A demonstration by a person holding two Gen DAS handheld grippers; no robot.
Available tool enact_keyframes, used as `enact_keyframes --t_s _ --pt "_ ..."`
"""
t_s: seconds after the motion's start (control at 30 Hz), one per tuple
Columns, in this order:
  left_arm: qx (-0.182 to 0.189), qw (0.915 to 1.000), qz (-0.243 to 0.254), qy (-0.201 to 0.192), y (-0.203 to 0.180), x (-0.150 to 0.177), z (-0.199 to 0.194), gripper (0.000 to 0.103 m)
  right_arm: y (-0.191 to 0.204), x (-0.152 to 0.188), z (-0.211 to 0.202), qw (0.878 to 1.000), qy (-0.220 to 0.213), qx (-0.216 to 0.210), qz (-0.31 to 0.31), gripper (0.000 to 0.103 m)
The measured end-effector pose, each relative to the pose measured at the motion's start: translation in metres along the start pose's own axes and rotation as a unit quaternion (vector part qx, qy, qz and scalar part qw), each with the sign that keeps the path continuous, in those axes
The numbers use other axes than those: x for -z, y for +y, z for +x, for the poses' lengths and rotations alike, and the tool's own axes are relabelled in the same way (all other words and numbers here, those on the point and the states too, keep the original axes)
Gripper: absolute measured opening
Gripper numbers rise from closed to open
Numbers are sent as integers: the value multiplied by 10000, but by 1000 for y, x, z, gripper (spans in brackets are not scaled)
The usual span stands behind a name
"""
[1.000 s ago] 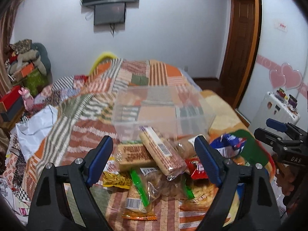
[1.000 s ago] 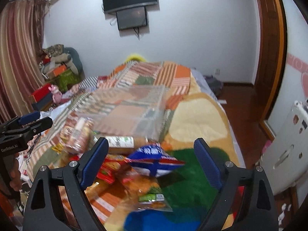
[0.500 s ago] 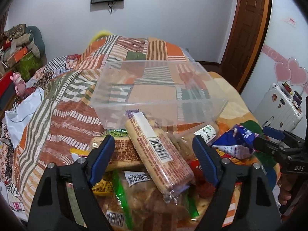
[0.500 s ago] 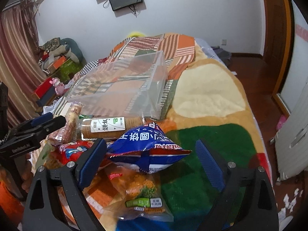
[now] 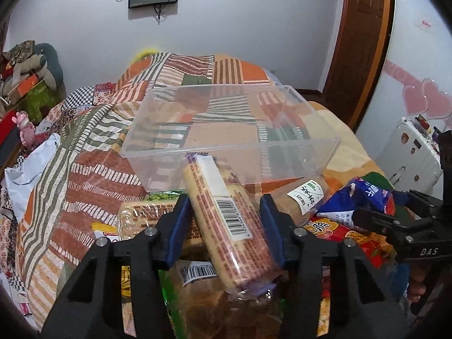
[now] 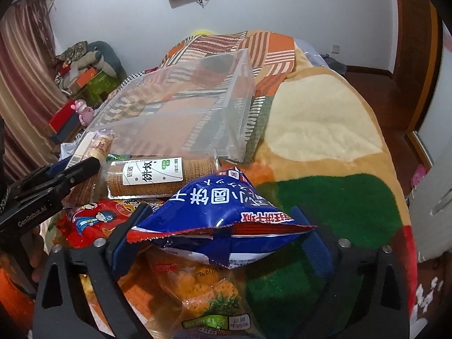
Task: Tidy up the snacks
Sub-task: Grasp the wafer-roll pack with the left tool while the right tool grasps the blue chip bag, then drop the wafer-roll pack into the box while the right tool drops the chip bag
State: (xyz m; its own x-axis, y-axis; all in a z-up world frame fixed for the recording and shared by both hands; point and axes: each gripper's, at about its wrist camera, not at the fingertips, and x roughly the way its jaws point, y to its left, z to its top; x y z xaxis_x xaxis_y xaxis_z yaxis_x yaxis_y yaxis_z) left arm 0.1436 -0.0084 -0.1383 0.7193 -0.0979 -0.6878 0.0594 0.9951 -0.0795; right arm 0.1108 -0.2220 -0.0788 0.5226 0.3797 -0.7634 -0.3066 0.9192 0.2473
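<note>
Over the last 1 s both sets of jaws closed: left gripper [image 5: 224, 224] clamps the biscuit sleeve [image 5: 226, 220], right gripper [image 6: 223, 234] the blue snack bag [image 6: 223, 212]; empty clear bin [image 5: 226, 130] just ahead, loading likely next.

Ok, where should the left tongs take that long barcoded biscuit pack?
Across the middle of the long biscuit pack, near its barcode, coming from its near end. It is a narrow bar atop the pile with its far end against the clear box, so its long sides are free. The left tongs hold them there.
</note>
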Motion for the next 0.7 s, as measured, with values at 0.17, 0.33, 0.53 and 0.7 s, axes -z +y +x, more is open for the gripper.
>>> enact_keyframes --t_s 0.17,0.33,0.53,0.7 --pt "20 10000 -24 4 1 -2 -4 44 1 0 -6 9999 -149 49 -48 92" --pt "58 9999 -17 -90 0 -5 -13 38 5 -2 -11 9993 -271 198 -160 80" --pt "126 9997 21 -188 -1 -7 -24 35 6 -7 -19 9987 -430 230 -146 66" --pt "204 9994 27 -282 -1 -10 -35 34 11 -9 -28 9977 -571 267 -255 65"
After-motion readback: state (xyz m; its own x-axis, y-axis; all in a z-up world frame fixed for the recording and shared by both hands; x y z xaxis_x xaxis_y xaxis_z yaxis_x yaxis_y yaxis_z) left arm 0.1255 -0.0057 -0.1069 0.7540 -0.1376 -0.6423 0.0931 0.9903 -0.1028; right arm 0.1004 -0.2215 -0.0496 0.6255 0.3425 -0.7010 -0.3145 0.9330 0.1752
